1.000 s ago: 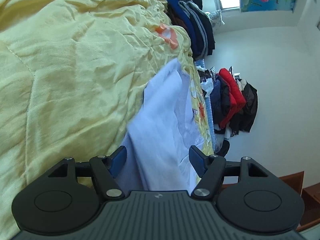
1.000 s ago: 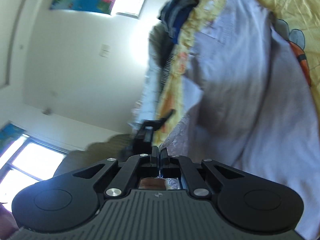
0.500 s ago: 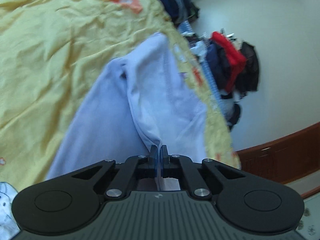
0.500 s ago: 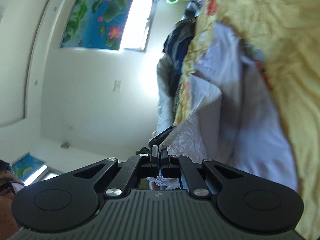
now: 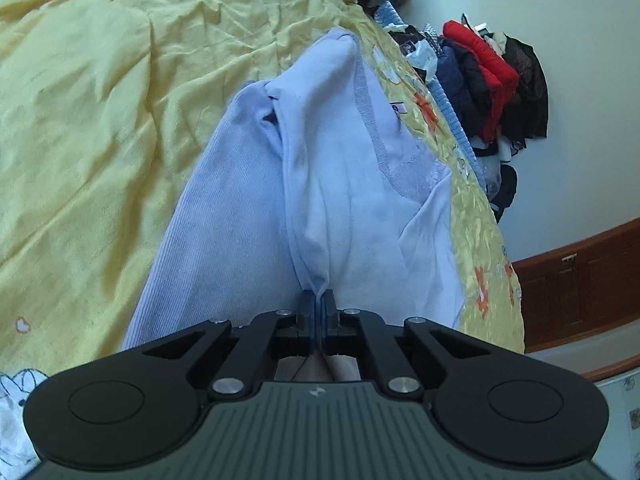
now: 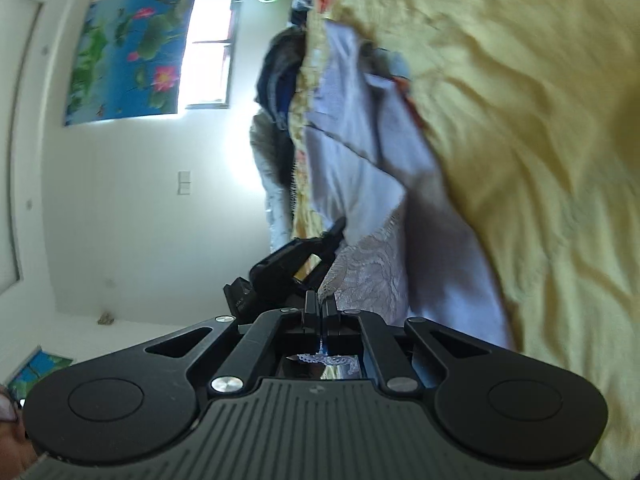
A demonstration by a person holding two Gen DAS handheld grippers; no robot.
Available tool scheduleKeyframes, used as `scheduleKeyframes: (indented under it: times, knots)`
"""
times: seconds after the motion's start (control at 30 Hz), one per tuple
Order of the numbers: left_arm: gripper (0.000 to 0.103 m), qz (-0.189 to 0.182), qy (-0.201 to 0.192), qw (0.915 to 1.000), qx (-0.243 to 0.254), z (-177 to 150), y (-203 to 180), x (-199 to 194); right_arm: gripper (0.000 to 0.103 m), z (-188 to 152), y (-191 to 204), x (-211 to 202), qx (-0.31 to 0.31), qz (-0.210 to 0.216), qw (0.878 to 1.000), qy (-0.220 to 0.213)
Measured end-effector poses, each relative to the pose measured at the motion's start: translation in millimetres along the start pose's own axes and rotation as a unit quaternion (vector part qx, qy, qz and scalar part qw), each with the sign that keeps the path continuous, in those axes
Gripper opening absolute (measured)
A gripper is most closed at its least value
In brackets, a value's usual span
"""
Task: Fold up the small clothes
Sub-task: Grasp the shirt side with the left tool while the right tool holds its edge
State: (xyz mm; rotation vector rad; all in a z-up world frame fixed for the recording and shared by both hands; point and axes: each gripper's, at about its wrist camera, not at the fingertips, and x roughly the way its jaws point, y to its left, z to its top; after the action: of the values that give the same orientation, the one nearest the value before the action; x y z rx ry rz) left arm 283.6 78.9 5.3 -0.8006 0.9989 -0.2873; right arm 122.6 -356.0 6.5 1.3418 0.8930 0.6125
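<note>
No brand name or readable writing shows anywhere; the only label is a small sewn-in tag (image 5: pixel 400 109) near the garment's neckline, white with a dark mark too small to read. The task's thing is a pale lavender garment (image 5: pixel 340 184) lying on a crumpled yellow bedspread (image 5: pixel 92 112) printed with orange and white cartoon figures. Its fabric is soft and finely ribbed on one panel, with a stitched knit band running along an edge and a lighter, textured lace-like patch (image 6: pixel 368 276) close to the right gripper. The cloth is gathered into long folds that converge toward the left gripper (image 5: pixel 319 308), whose blue-padded fingers are pressed together, pinching a bunched ridge of the garment. The right gripper (image 6: pixel 321 312) has its black fingers closed as well, nipping the lacy edge of the same garment, a scrap of which shows behind the jaws. In the right wrist view the left gripper appears just beyond, at the garment's edge. Beyond the bed, a heap of dark, red and blue clothes (image 5: pixel 492 80) sits against a white wall, and a lotus-flower picture (image 6: pixel 128 52) hangs beside a bright window (image 6: pixel 208 48)
</note>
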Motion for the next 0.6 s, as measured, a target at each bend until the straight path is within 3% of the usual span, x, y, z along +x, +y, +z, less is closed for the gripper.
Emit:
scheduleKeyframes:
  times: [0.1,0.23,0.37,0.47,0.6]
  knots:
    - [0.002,-0.002,0.009,0.9999,0.007,-1,2,-1,0.006,-7,-3,-8,-0.002,-0.004,1.0,-0.008]
    - [0.003,-0.014,0.012,0.9998,-0.009,1,8,1,0.007,-5,-20,-9,-0.007,-0.076,0.997,-0.018]
    - [0.003,-0.014,0.011,0.9998,-0.009,-1,10,-2,0.015,-7,-26,-6,-0.031,-0.136,0.99,-0.025]
    - [0.003,-0.012,0.013,0.9998,-0.009,0,8,-2,0.03,-7,-23,-13,-0.044,-0.148,0.987,-0.039]
    - [0.003,-0.008,0.011,0.9999,-0.004,-1,6,-1,0.036,2,-7,-34,-0.076,-0.168,0.979,-0.088]
